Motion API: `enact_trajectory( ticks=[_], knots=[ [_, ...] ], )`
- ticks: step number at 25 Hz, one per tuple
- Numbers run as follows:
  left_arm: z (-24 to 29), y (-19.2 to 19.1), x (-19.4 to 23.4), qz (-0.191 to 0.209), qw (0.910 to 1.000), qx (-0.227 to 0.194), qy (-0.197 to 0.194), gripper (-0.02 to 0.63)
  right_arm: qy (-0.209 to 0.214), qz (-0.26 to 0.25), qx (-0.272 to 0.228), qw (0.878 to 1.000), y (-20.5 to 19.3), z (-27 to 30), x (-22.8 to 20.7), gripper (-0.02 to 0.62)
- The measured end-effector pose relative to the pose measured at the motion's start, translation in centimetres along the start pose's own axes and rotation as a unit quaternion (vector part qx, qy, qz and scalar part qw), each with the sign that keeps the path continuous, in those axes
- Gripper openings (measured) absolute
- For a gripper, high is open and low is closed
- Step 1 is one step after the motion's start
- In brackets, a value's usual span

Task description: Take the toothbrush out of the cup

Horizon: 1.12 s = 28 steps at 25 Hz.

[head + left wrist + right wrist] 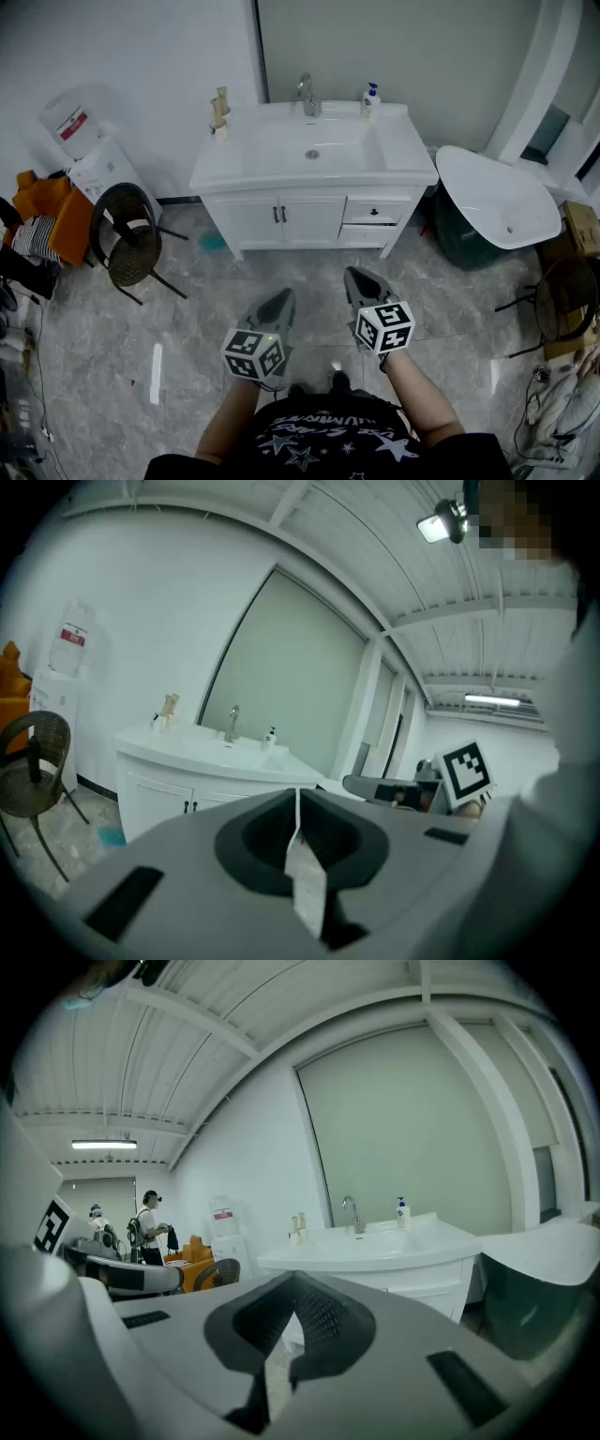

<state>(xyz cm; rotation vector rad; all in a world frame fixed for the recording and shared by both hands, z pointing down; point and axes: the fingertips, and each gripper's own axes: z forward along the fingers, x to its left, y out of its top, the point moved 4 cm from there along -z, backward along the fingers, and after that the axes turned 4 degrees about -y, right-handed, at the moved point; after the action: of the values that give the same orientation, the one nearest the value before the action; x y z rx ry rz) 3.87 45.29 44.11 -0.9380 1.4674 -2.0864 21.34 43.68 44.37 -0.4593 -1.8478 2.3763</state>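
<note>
Head view: both tools hang low over the grey marbled floor (pixel 187 309), the left gripper (pixel 279 302) and the right gripper (pixel 360 279) each with jaws pressed together, nothing in them. Well ahead of the jaws, on the far left corner of the white basin-topped desk (pixel 403 165), the small white cup (pixel 222 131) holds the beige toothbrush (pixel 221 101) upright.

Left gripper view: jaws closed to a thin seam, empty. The cup (pixel 161 723) and toothbrush (pixel 170 705) sit far off, up and left of the tips.

Right gripper view: jaws closed, bare. The toothbrush (pixel 298 1223) stands in its cup (pixel 294 1237), distant, straight above the tips.
</note>
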Motion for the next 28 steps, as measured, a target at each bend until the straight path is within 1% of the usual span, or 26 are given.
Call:
enact_trajectory(
  ticks=[12,20,22,25,26,28],
  knots=[
    [0.9,-0.6,-1.8,-0.001,1.0,0.004,0.007,0.025,0.003,-0.002,0.009,1.0,-0.2,-0.8,-1.8,0.014],
    [1.3,-1.1,-3.0,-0.004,0.9998,0.008,0.016,0.025,0.015,0.003,0.013,1.0,-0.7,-1.5,-2.7,0.014],
    [1.4,-1.3,-3.4,-0.004,0.9998,0.009,0.02,0.025,0.019,0.017,-0.004,1.0,-0.4,-1.9,-3.3,0.014],
    [1.7,-1.5,-3.9,-0.006,0.9995,0.009,0.029,0.025,0.018,0.053,-0.054,0.997,0.5,-2.9,-4.8,0.014],
    [1.8,-1.6,-4.1,-0.007,0.9994,0.009,0.033,0.025,0.017,0.059,-0.062,0.996,0.7,-3.1,-5.3,0.014],
    [1.9,-1.8,-4.4,-0.01,0.999,0.007,0.044,0.025,0.021,0.061,-0.062,0.996,0.6,-3.2,-6.2,0.014]
  ],
)
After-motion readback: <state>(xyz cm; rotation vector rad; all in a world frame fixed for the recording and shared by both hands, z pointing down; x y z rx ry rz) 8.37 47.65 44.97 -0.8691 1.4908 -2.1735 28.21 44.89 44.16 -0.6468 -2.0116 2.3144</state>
